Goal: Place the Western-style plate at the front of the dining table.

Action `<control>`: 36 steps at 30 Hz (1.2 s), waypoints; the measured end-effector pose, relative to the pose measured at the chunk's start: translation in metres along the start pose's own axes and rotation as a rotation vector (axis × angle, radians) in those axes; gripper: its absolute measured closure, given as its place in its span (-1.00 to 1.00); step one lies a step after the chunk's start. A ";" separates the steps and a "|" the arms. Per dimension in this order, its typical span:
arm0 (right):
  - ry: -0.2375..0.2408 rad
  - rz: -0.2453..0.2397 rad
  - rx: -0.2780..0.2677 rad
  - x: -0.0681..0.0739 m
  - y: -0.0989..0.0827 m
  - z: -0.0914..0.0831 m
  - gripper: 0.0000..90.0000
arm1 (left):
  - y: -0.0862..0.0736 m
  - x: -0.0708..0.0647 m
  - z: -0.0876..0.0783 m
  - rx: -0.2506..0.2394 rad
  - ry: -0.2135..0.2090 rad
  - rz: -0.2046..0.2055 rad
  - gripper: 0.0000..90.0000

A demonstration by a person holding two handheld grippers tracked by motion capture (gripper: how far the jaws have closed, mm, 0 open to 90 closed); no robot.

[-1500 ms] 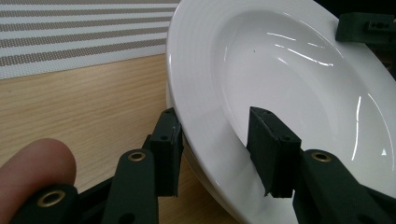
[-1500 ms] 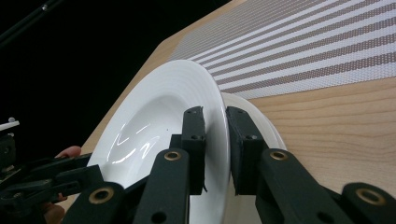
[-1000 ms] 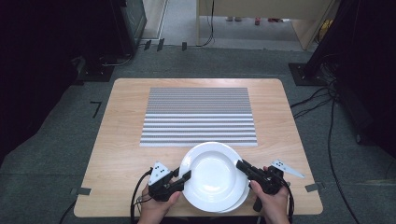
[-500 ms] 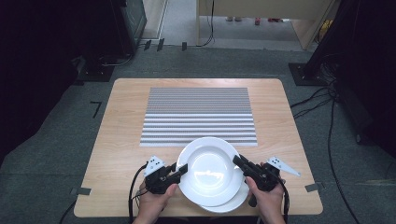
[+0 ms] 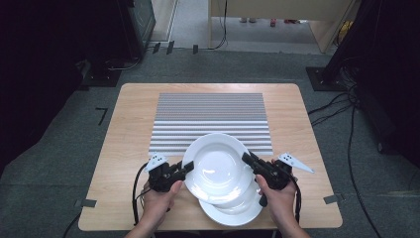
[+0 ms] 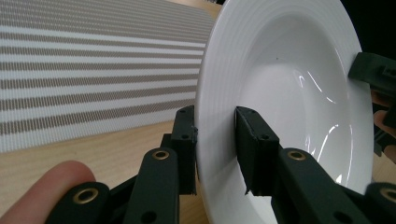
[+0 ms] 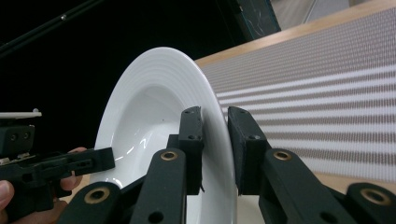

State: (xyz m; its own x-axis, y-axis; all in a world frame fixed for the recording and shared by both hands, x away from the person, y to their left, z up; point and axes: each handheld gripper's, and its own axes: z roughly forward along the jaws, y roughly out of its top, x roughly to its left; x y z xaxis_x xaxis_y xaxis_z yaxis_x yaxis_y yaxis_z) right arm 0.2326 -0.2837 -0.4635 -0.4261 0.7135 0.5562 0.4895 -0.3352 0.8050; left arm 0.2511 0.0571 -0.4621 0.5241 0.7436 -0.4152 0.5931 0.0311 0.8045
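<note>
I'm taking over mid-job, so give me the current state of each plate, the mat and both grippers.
Upper plate: lifted, gripped at both sides of its rim.
Lower plates: stacked on the table, partly under the upper plate.
Striped mat: flat, nothing on it.
Left gripper: shut on the rim.
Right gripper: shut on the rim.

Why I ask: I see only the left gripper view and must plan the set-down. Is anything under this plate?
Observer: Yes. The high view shows a second white plate on the table, partly under the held plate.
Operator: Is the far rim gripped?
Observer: The right hand-held gripper has a jaw on each side of that rim.
Operator: Where is there room?
Observer: The striped mat spans the table's middle, bare except where the held plate overlaps its near edge.
</note>
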 end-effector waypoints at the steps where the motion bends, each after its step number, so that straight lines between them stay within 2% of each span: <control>1: -0.003 -0.004 -0.005 0.000 0.002 0.002 0.70 | 0.002 0.001 0.001 -0.003 -0.002 0.007 0.57; 9: 0.001 0.017 -0.011 -0.003 0.013 0.017 0.71 | 0.017 0.013 0.007 -0.009 -0.014 -0.020 0.58; 22: 0.003 0.030 -0.006 -0.008 0.034 0.040 0.71 | 0.045 0.023 0.017 -0.035 0.001 -0.016 0.58; 29: -0.003 0.043 0.000 -0.013 0.043 0.051 0.69 | 0.056 0.027 0.023 -0.043 0.013 -0.007 0.58; 36: -0.005 0.045 0.005 -0.019 0.051 0.062 0.69 | 0.067 0.033 0.032 -0.047 0.015 -0.016 0.59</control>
State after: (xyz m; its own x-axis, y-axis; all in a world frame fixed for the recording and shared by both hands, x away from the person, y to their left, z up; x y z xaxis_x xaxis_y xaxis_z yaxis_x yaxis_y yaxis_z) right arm 0.3128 -0.2765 -0.4461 -0.3995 0.7010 0.5908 0.5123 -0.3637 0.7780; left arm 0.3277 0.0623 -0.4356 0.5055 0.7525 -0.4221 0.5719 0.0741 0.8170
